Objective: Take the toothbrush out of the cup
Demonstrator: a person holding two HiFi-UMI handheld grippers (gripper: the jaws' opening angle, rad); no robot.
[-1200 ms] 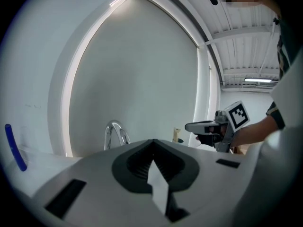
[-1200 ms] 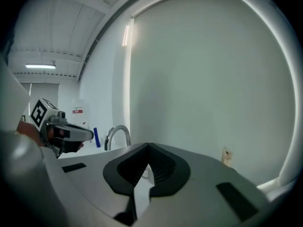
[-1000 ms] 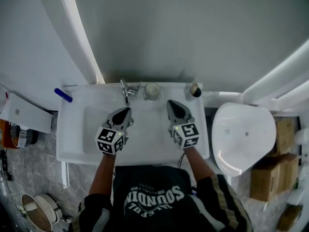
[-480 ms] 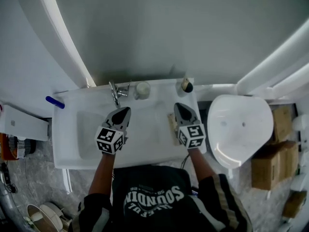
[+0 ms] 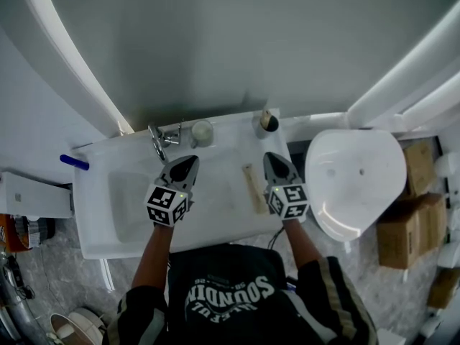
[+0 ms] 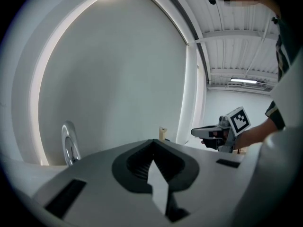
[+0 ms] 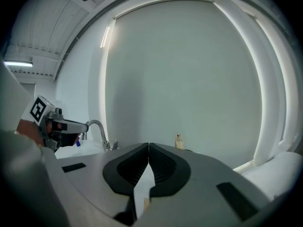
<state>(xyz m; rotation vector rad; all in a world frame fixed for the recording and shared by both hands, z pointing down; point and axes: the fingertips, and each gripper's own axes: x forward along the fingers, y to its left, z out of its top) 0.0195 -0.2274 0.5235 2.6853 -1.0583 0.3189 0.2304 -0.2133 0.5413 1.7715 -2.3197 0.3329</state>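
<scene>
- Left gripper (image 5: 187,164): held over the bowl of the white sink (image 5: 97,225), pointing toward the back ledge. In the left gripper view its tips (image 6: 152,143) meet, so the jaws are closed. Nothing is held; only a sliver of white sink shows through the gap behind the tips.
- Right gripper (image 5: 274,161): over the right part of the sink, also pointing toward the back ledge. In the right gripper view the ribbed pads (image 7: 148,145) lie against each other from the tip down. Jaws closed, nothing gripped.
- Toothbrush (image 5: 253,189): pale, wooden-looking. It lies flat on the sink surface, out of the cup, with its long axis running roughly front to back. It sits between the two grippers, just beside the right one on that gripper's left. No contact with either gripper can be seen.
- Cup (image 5: 203,131): pale, upright on the back ledge, just right of the faucet (image 5: 158,141). It is apart from the toothbrush and ahead of the left gripper's tips, not touching them.
- Small dark-topped bottle (image 5: 267,122): at the ledge's right end, ahead of the right gripper.
- Blue object (image 5: 74,162): at the sink's far left corner; too small to identify.
- Toilet (image 5: 352,178): white, lid down, right of the sink, with cardboard boxes (image 5: 410,218) beyond it.
</scene>
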